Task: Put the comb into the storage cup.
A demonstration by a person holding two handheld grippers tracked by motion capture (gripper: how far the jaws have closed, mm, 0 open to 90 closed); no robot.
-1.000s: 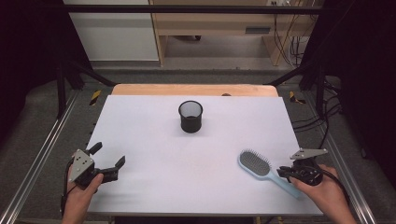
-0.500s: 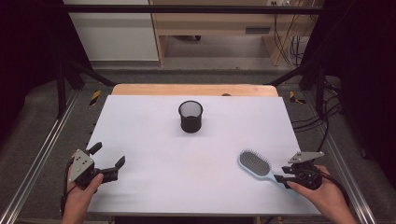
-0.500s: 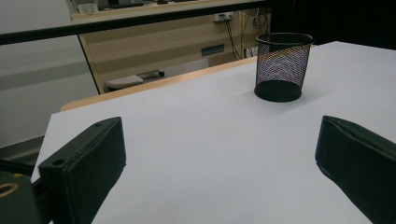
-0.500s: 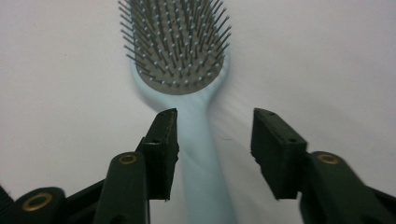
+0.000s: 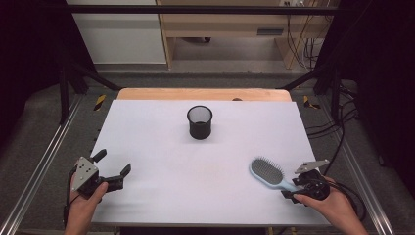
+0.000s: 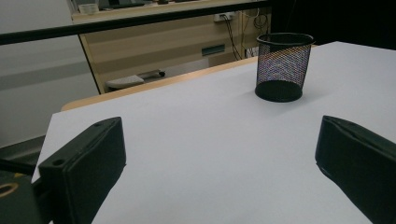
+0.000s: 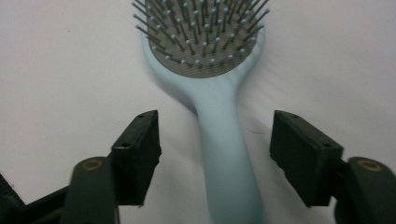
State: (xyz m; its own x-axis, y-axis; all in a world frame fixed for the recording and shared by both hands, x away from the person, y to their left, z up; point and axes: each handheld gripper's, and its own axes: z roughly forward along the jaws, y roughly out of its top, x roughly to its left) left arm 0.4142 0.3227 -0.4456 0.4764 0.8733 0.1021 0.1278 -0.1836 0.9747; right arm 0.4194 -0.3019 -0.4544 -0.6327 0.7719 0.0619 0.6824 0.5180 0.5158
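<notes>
A light blue hairbrush [image 5: 268, 173] lies bristles up on the white table [image 5: 147, 127] at the front right. Its handle [image 7: 224, 154] runs between the two black jaws of my right gripper [image 7: 215, 156], which stands open around it with a gap on each side. In the high view my right gripper [image 5: 296, 185] sits at the handle's end. A black mesh cup [image 5: 199, 122] stands upright in the middle of the table, also seen as the mesh cup [image 6: 283, 66] ahead of my left gripper [image 6: 222, 163]. My left gripper [image 5: 113, 169] stands open and holds nothing at the front left.
The table's front edge lies just under both hands. A wooden strip [image 5: 200, 94] runs along the far edge. Metal rails [image 5: 44, 161] flank the table. Cables [image 5: 337, 127] trail on the floor at the right.
My right gripper has drawn back toward the front edge along the hairbrush handle. The brush, the cup and my left gripper have stayed where they were.
</notes>
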